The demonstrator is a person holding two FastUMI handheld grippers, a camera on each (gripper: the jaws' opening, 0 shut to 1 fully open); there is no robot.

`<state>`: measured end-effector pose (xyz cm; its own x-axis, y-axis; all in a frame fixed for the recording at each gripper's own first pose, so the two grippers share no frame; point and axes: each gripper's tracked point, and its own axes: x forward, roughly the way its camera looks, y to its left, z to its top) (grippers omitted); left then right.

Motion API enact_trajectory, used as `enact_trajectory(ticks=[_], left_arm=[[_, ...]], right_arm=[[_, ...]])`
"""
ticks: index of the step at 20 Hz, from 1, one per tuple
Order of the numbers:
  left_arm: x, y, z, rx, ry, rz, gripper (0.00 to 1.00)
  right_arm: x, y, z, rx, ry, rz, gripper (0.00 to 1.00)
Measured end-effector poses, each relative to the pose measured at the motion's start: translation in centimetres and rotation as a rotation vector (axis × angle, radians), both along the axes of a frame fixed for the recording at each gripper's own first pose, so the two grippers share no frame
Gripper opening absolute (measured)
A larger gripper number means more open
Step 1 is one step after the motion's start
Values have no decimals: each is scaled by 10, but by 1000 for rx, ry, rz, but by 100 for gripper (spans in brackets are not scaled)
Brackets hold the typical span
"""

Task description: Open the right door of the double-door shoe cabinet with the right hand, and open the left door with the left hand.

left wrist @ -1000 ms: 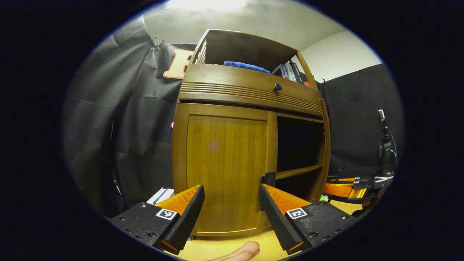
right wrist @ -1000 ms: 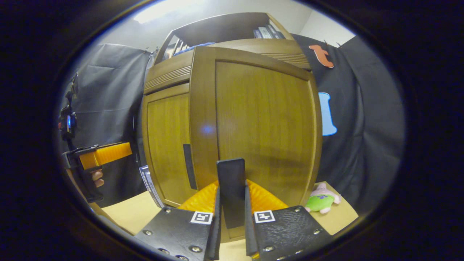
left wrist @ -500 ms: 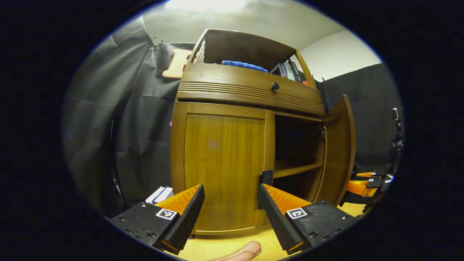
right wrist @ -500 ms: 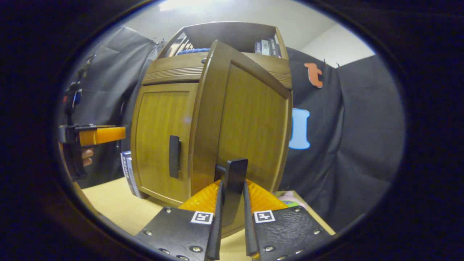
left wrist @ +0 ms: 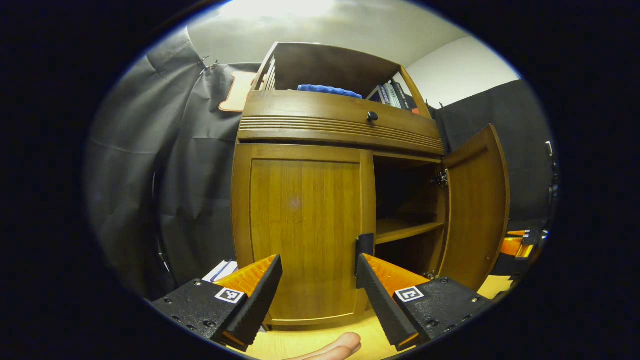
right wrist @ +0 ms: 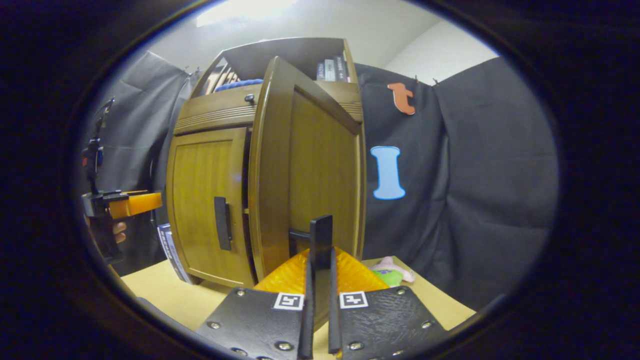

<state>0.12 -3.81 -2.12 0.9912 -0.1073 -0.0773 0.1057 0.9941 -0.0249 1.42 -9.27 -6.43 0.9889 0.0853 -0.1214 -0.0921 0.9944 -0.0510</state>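
A wooden double-door shoe cabinet [left wrist: 340, 125] stands ahead. Its right door [left wrist: 475, 205] is swung far out, baring a dark inside with a shelf [left wrist: 405, 227]. The left door [left wrist: 305, 230] is closed, its dark handle [left wrist: 364, 246] at its right edge. My left gripper [left wrist: 319, 280] is open in front of that door, its right finger close to the handle. In the right gripper view, my right gripper [right wrist: 319, 300] is shut on the right door's dark handle [right wrist: 320, 245]; the right door [right wrist: 310, 170] stands nearly edge-on. The left gripper [right wrist: 125, 205] appears at the far left there.
A blue cloth [left wrist: 327, 90] and books [left wrist: 395, 96] lie on the cabinet's top shelf above a drawer with a black knob [left wrist: 372, 116]. More books [left wrist: 220, 271] stand left of the cabinet. A plush toy [right wrist: 392, 272] lies on the wooden table [right wrist: 170, 295] to the right.
The right gripper has pulled the right door further out, from part open to wide open. The left gripper has stayed open before the left door, with the handle now a bit nearer.
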Motion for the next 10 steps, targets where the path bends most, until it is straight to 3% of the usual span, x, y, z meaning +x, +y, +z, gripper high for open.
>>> enact_trajectory(ticks=[4,5,6,8,10], left_arm=[[3,2,-5,6,12,11,93],[3,1,-6,4,15,11,93],[3,1,-6,4,18,11,94],[4,1,-7,9,20,10,94],[5,-1,-7,16,18,9,94]], right_arm=[[-7,-26,-2,41,5,-67,11],[9,-35,-10,54,3,-102,11],[-7,-53,1,54,-2,-128,1],[-7,-77,8,79,-15,-159,1],[-6,-87,6,102,-10,-115,1]])
